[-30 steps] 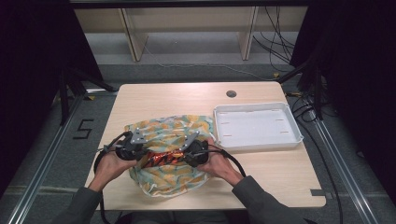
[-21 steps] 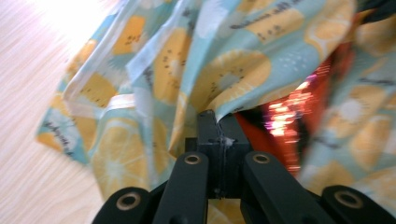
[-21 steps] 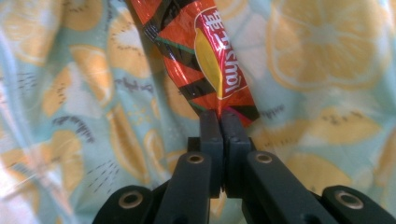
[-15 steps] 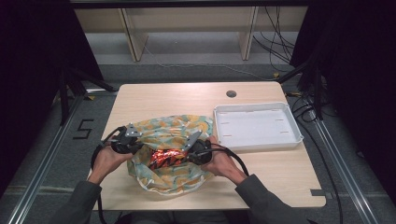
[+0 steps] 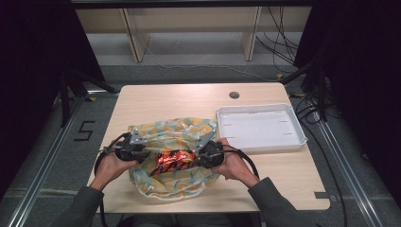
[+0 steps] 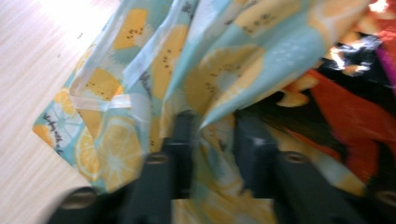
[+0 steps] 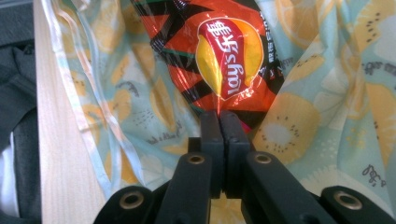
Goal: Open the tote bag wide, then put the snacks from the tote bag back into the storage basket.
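A thin plastic bag (image 5: 175, 130) printed with lemon and kiwi slices lies crumpled at the table's front. An orange-red Lay's chip bag (image 5: 172, 161) lies in its mouth. My left gripper (image 5: 144, 153) is at the bag's left side. Its jaws have just been opening, and in the left gripper view they (image 6: 212, 135) stand apart with a loose fold of the printed bag (image 6: 140, 70) between them. My right gripper (image 5: 194, 158) comes in from the right. In the right gripper view it (image 7: 219, 119) is shut on the lower edge of the chip bag (image 7: 224, 60).
An empty white tray (image 5: 260, 127) stands at the table's right, just beyond my right hand. A round cable hole (image 5: 234, 95) sits near the far edge of the wooden table (image 5: 189, 99). Shelving and cables lie on the floor behind.
My right gripper has drawn slightly right and up with the chip bag, and more of it shows. My left gripper has stayed at the bag's left side.
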A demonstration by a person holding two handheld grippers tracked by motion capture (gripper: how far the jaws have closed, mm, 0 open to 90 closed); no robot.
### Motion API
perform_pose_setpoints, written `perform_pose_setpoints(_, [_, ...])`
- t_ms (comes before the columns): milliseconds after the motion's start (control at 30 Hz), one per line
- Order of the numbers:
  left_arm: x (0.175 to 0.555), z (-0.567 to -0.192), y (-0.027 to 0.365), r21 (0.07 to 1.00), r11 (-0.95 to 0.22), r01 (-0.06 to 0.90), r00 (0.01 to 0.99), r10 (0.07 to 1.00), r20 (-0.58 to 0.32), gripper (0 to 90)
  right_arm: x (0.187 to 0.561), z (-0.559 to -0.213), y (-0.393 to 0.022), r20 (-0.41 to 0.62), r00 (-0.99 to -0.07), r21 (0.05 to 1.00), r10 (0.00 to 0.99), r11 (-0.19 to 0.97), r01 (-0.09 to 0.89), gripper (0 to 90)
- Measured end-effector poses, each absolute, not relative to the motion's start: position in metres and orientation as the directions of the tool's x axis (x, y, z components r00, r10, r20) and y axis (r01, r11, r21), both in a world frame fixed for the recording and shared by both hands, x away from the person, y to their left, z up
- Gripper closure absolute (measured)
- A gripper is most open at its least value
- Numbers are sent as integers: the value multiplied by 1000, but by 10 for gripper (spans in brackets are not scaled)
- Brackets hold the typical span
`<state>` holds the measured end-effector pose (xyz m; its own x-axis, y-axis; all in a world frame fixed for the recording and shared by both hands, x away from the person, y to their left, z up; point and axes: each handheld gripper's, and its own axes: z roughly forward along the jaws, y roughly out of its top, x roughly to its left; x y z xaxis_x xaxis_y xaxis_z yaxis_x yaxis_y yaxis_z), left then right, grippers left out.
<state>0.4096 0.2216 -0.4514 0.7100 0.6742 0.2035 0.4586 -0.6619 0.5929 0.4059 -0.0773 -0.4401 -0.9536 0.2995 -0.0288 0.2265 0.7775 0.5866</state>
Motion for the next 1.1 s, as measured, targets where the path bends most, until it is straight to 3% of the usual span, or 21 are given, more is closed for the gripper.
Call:
perform_pose_setpoints(100, [392, -436, 228, 636, -622, 457, 695, 695, 182, 471, 405, -437, -79, -22, -953, 590, 302, 773, 232, 900])
perform_pose_setpoints(300, [360, -419, 231, 685, -605, 406, 718, 675, 171, 445, 407, -435, -81, -23, -956, 600, 291, 769, 220, 900])
perform_pose_setpoints(633, [335, -432, 219, 686, -602, 409, 725, 671, 156, 342, 408, -431, -83, -16, -955, 616, 295, 756, 223, 900])
perform_pose_setpoints(1100, [328, -432, 212, 697, -610, 377, 721, 666, 192, 313, 404, -412, -87, 6, -956, 652, 294, 724, 226, 900])
